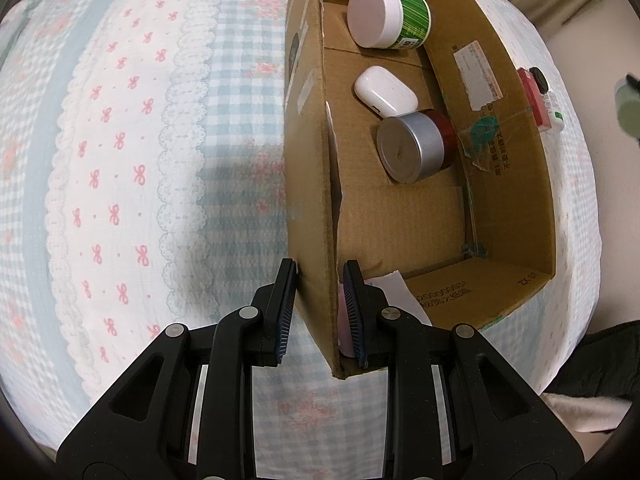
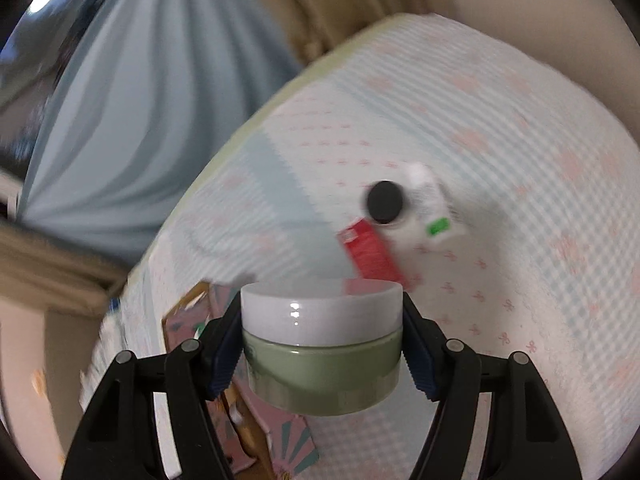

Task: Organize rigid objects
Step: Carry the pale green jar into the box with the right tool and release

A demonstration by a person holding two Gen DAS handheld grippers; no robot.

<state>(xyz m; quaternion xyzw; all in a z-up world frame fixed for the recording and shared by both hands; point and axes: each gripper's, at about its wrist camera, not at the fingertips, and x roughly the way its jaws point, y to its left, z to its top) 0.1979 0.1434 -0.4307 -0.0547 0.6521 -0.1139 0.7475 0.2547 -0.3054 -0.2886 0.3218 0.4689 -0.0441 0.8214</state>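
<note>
While the left gripper (image 1: 320, 312) pinches the near wall of the cardboard box (image 1: 508, 184) between its closed blue pads, one pad outside and one pad inside, the right gripper (image 2: 322, 344) holds a green jar with white lid (image 2: 322, 356) by its two sides, with jaws about half open and both pads pressed on it. From the left gripper, toward 12 o'clock, the box stands open on the bedcover (image 1: 120, 160), which has blue checks and pink bows. Inside the box, at about 1 o'clock, lies a silver tin (image 1: 412, 148) on its side; a white earbud case (image 1: 386, 92) lies just behind it, touching it, and farther at 12 o'clock lies a striped jar with a white lid (image 1: 384, 16). In the right wrist view the picture is blurred. Beyond the held jar, at about 1 o'clock, a red box (image 2: 370, 252), a black round cap (image 2: 385, 202) and a white packet (image 2: 432, 204) lie close together on the bedcover. At 10 o'clock hangs a blue curtain (image 2: 140, 100).
</note>
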